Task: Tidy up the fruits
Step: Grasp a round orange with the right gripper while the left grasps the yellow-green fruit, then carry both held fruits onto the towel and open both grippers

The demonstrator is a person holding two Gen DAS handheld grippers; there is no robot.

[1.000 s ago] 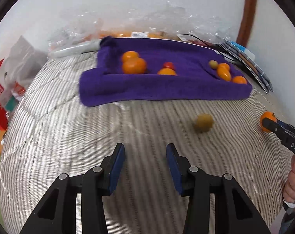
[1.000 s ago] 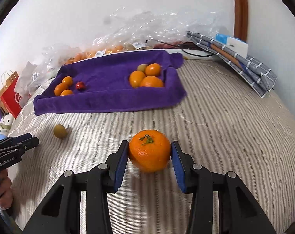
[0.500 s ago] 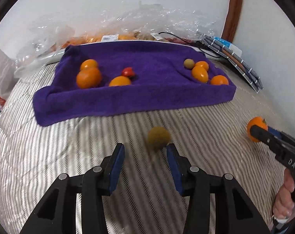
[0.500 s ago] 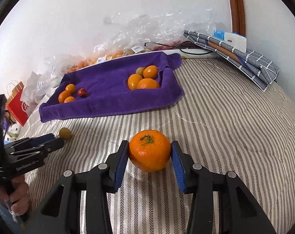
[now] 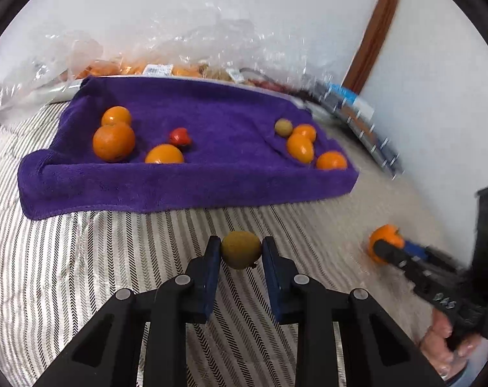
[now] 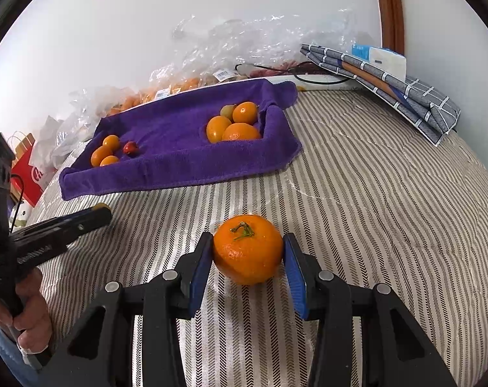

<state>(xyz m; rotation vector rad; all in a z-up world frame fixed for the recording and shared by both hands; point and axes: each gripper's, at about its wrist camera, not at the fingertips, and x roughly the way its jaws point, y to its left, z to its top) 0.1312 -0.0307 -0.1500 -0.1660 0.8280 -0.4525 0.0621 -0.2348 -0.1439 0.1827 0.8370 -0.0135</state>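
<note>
A small green-brown fruit [image 5: 240,249] sits between the blue pads of my left gripper [image 5: 240,252], whose jaws are closing and press on both its sides, just above the striped bed cover. A mandarin [image 6: 248,248] with a green stalk rests on the cover, and my right gripper [image 6: 248,253] is shut on it. Beyond lies a purple towel [image 5: 211,177] with raised edges. It holds oranges [image 5: 113,142] and a red fruit [image 5: 179,137] on the left. Oranges [image 5: 300,148] and a small green one [image 5: 282,127] lie on the right.
Clear plastic bags [image 6: 231,42] with more fruit lie along the wall behind the towel. A folded checked cloth [image 6: 389,87] and a dark cable [image 6: 308,74] are at the back right. A red paper bag [image 6: 28,167] stands off the bed's left side.
My left gripper swung toward the small green-brown fruit, brought it between its pads and closed on it. The right gripper stayed on the mandarin.
</note>
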